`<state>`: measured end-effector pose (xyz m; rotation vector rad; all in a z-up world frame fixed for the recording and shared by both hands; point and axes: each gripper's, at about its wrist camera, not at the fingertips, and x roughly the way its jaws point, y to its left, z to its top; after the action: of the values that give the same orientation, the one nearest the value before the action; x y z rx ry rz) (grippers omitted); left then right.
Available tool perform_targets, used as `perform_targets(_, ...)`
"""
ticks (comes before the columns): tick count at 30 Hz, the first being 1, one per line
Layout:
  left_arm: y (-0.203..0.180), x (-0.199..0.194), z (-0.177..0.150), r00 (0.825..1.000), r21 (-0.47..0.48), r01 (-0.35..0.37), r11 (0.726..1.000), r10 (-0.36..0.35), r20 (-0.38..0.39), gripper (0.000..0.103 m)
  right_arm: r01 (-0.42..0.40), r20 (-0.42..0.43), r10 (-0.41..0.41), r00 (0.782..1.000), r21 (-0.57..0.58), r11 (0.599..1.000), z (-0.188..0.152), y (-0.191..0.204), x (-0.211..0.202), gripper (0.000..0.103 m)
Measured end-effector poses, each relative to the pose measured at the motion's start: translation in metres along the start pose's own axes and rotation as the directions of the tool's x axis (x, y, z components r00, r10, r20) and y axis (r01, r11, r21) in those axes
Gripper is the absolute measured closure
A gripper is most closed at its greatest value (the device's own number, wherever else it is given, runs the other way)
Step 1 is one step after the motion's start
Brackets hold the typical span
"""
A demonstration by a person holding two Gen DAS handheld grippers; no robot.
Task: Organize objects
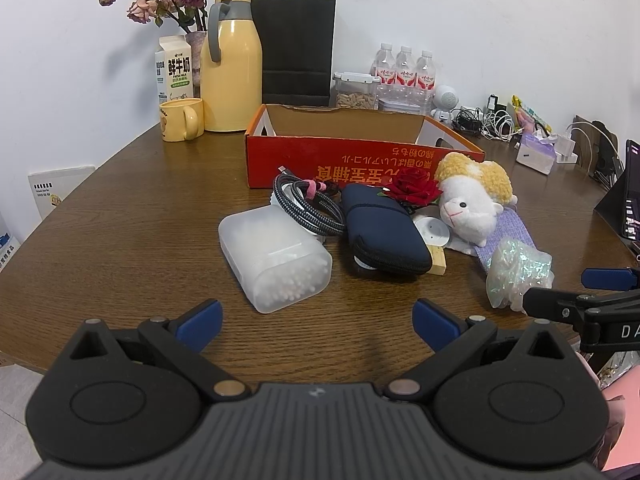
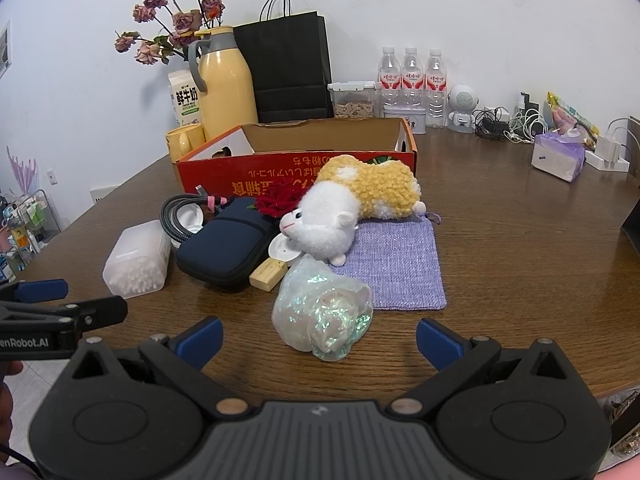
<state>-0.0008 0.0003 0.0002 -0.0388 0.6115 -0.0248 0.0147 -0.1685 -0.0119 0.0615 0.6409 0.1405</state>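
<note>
A red cardboard box stands open at mid-table. In front of it lie a clear cotton-swab box, a coiled braided cable, a navy zip pouch, a red rose, a plush sheep, a purple knit mat and an iridescent crumpled bag. My left gripper is open, just short of the swab box. My right gripper is open, just short of the iridescent bag.
Along the back wall stand a yellow thermos, yellow mug, milk carton, black paper bag, water bottles, a snack container, tangled chargers and a tissue pack. A small wooden block lies by the pouch.
</note>
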Motion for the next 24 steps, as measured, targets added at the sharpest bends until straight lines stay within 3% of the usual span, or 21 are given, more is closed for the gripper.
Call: perform_targets(24,0.0,-0.0001,-0.0001,1.0,0.0,0.001,1.0,-0.001,0.0,0.0,0.0,-0.002,0.0,1.0,0.0,1.0,-0.001,0.0005,0.0004,0.0)
